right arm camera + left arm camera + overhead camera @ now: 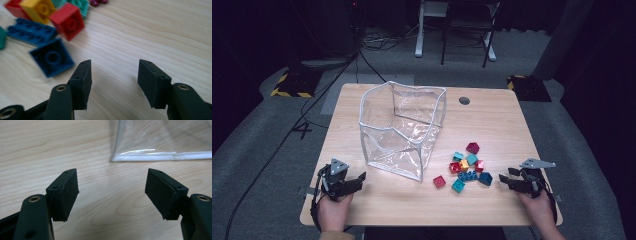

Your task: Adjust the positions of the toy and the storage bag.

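**Blocks all out of bag, both grippers idle at near edge**

Dark room, grey carpet, cables on the floor, light wooden table [492, 120] in the middle. A clear plastic bag [404, 127] stands open at table centre, slightly left. It looks empty, as far as the see-through walls show. So nothing is packed yet, judging by the layout; the work seems to be getting the toy blocks into that bag, and all of it is left to do.

The pile of blocks [467, 167] sits right of the bag, toward the near right: red, teal, yellow, magenta and blue pieces, loosely bunched, a few touching. One red block [439, 181] lies a bit apart on the near-left side of the pile.

Right gripper [507, 181] rests at the near right edge, jaws parted about midway, nothing between them. The dark blue square block [51, 59] is the closest piece, just beside the left jaw in the right gripper view, not between the pads. A flat blue plate [31, 31] and a red cube [68, 21] lie just beyond it.

Left gripper [358, 180] is at the near left, jaws wide, empty. The bag's near bottom corner [115, 158] is ahead of it, near but apart. Blocks are well apart from this gripper.

Likely next: right gripper shifts toward the dark blue block.
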The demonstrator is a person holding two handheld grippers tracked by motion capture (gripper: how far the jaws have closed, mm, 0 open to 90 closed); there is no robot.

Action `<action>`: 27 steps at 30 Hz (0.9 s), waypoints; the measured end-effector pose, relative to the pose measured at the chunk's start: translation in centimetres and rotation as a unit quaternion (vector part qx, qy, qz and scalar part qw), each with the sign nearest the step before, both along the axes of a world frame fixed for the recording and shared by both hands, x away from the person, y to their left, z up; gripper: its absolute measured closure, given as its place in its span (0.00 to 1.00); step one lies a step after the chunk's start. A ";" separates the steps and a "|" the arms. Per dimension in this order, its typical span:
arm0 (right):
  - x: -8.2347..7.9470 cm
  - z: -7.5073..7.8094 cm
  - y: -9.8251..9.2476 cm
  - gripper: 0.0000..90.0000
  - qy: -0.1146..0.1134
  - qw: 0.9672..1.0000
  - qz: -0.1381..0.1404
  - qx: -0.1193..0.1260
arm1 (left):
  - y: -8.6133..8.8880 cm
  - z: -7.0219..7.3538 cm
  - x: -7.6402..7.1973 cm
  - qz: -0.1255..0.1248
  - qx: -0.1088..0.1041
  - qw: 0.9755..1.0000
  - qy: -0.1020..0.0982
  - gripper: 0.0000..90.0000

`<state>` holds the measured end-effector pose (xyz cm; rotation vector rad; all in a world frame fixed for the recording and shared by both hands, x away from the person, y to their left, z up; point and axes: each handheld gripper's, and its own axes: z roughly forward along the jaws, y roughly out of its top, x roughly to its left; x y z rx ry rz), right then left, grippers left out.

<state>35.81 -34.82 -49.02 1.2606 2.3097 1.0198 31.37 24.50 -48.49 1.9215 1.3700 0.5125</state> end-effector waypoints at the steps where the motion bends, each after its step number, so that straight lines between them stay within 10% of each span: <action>1: 0.0 0.0 0.0 0.52 0.000 1.000 0.000 0.000 | 0.0 0.0 0.0 0.000 0.000 1.000 0.000 0.30; 18: -2.4 4.7 9.0 0.59 -0.029 0.991 0.129 0.020 | -1.0 3.6 1.7 -0.028 -0.010 0.999 -0.025 0.33; 27: -1.9 5.3 15.7 0.64 -0.030 0.980 0.197 0.023 | -1.2 3.6 3.6 -0.062 -0.011 0.997 -0.040 0.51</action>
